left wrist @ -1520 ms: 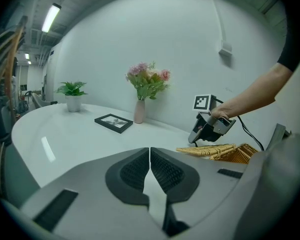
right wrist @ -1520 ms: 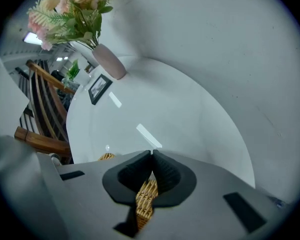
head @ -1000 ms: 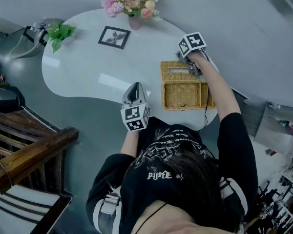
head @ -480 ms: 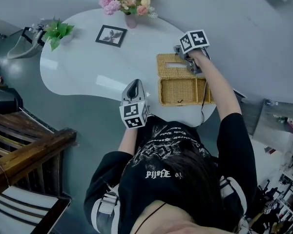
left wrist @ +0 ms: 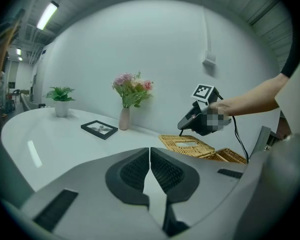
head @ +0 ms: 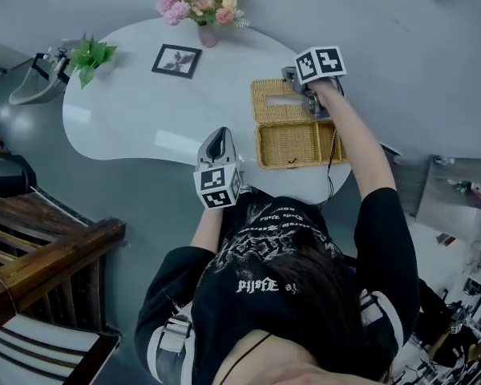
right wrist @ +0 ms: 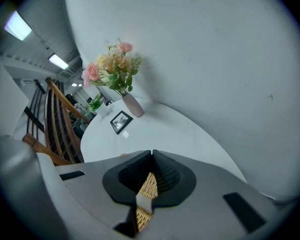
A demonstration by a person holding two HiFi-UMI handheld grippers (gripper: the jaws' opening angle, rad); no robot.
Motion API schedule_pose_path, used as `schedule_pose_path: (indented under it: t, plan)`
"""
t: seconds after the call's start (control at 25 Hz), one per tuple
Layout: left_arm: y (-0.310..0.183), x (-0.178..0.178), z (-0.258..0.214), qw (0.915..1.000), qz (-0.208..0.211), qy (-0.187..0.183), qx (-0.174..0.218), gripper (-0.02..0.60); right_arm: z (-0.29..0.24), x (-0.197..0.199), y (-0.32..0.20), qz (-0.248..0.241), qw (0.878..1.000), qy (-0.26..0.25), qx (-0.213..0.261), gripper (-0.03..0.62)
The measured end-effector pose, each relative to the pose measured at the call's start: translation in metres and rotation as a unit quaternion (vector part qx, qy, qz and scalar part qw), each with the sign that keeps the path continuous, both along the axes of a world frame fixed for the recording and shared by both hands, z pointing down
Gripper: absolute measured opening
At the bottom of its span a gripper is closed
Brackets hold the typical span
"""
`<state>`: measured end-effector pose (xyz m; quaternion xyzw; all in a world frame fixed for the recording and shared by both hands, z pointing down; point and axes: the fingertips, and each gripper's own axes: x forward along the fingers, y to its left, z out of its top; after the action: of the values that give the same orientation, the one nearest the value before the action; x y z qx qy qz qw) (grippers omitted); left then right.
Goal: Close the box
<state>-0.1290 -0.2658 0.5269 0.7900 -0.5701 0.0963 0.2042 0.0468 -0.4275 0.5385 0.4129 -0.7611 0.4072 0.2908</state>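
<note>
Tongs first: from the head view, the left tongs point(head: 219, 138) hovered over the near edge of the rounded white table point(head: 136, 111), holding nothing. The right tongs point(head: 289, 75) were at the far right corner of the flat, slotted woven lid point(head: 276, 101). That lid lay folded back behind the open rectangular wicker box point(head: 293, 143) on the table's right side.

Left gripper view: the left tongs point(left wrist: 150, 153) were pressed together with nothing in them. Beyond them, the right tongs point(left wrist: 184, 126) sat just above the lid point(left wrist: 187, 145), with a pink flower bouquet in a vase point(left wrist: 132, 91) and a small black picture frame point(left wrist: 100, 129) off to the left.

Right gripper view: the right tongs point(right wrist: 151, 155) had their tips together, wicker point(right wrist: 149, 186) showing through the gap underneath. Couldn't tell if they actually pinched the lid's edge.
</note>
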Motion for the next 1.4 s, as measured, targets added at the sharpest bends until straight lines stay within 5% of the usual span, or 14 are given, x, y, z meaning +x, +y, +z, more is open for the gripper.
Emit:
schedule_pose_path:
  t: [0.28,1.4]
  plan:
    - [0.006,0.004,-0.007,0.9998,0.015,0.006,0.011,0.026,-0.027,-0.006,0.013,-0.023,0.998,0.009,0.051,0.034]
    - [0.031,0.010,-0.016,0.9966,0.074,0.032,0.015,0.026,-0.114,0.000,0.072,0.021,0.983,-0.021,0.183,0.034]
